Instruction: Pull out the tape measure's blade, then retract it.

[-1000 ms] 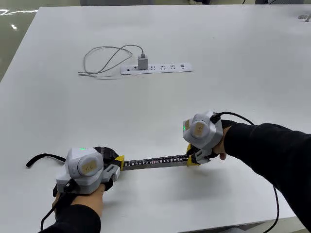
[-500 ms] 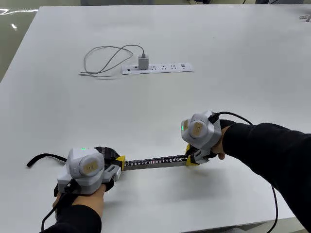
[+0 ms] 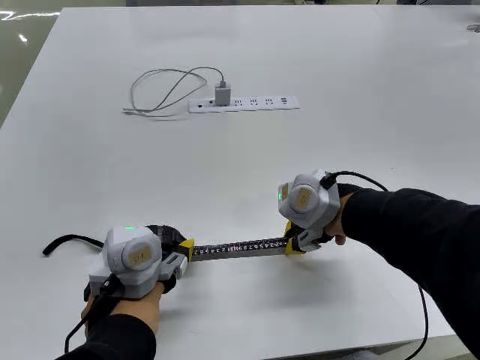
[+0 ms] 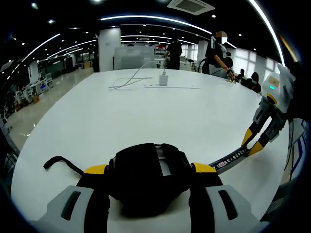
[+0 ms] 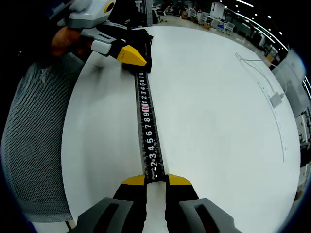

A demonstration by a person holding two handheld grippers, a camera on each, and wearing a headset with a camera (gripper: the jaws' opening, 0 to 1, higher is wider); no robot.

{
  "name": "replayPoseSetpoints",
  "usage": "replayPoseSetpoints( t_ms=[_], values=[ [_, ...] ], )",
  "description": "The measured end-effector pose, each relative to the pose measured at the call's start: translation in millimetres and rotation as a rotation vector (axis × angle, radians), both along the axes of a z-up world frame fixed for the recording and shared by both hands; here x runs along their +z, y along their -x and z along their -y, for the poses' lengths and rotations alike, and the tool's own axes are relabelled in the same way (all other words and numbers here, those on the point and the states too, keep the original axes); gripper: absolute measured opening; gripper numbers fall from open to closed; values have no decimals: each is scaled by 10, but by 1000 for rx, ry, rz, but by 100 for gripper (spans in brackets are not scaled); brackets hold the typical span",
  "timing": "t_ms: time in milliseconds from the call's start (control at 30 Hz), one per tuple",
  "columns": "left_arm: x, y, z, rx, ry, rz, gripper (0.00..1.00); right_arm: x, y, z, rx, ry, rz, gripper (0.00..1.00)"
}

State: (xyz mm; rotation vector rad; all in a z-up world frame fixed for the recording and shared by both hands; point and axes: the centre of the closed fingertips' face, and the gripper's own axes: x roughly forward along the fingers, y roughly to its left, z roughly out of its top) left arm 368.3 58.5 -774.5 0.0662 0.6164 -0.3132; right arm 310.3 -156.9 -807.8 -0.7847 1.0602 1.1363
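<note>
A black tape measure case (image 3: 166, 238) rests on the white table (image 3: 337, 112) at the near left, and my left gripper (image 3: 175, 253) is shut on it. In the left gripper view the case (image 4: 150, 174) sits between the yellow-tipped jaws of that gripper (image 4: 150, 170). The dark numbered blade (image 3: 238, 247) runs flat to the right from the case. My right gripper (image 3: 294, 244) is shut on the blade's end. In the right gripper view the blade (image 5: 147, 126) stretches from that gripper (image 5: 156, 180) to the case (image 5: 140, 42).
A white power strip (image 3: 255, 103) with a grey charger (image 3: 222, 95) and a looped cable (image 3: 161, 91) lies at the far middle. The case's black strap (image 3: 66, 242) trails left. The table's near edge is close below both hands. People (image 4: 216, 51) stand far off.
My right gripper has moved slightly left toward the case with the blade end, so the exposed blade is a little shorter. The left gripper has stayed put.
</note>
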Motion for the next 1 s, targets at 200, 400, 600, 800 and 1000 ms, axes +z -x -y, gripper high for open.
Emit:
replayPoseSetpoints(
  t_ms=[200,400,600,800,1000],
  values=[
    [-8,-7,1,2,2,-11,62,-2,-8,-21,17,-3,2,10],
    [-9,-5,1,2,0,-17,62,-4,-12,-46,9,-9,3,10],
    [-6,-4,5,-4,-3,-17,62,-6,-15,-66,10,-11,1,10],
    [-6,-10,7,-6,-5,-3,62,-6,-18,-87,11,-15,6,10],
    [-8,-9,9,-11,-4,-11,62,-5,-20,-111,46,-11,14,10]
  ],
)
